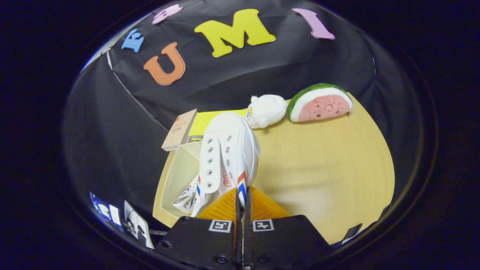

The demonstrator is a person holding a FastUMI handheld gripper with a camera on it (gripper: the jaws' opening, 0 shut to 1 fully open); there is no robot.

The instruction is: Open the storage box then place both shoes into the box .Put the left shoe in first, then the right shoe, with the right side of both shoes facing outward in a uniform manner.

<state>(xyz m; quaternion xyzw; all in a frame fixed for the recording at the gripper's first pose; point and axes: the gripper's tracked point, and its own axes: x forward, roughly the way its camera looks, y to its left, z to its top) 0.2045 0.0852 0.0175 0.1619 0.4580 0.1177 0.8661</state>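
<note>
In the gripper view, the gripper [242, 202] is pinched narrow on the heel edge of a white shoe [228, 150], which hangs toe-forward over the open box [176, 176], likely for lowering inside. The lid [180, 130] stands propped beyond, clear of the opening; two plush toys [300, 107] sit well apart on the table [322, 168].

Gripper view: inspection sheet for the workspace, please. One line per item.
Surface: pale wooden tabletop, bare ahead of the fingers.
Job's things: white canvas lace-up shoe with red and blue side stripes, held above the open white storage box; box lid stands raised at the far side.
Clutter: white plush toy and watermelon-slice plush at the table's far edge, beyond the shoe.
Grippers: gripper closed, both fingers pinching the shoe's heel edge.
Cables: nothing seen.
Surroundings: black cloth booth wall behind and beside the table.
</note>
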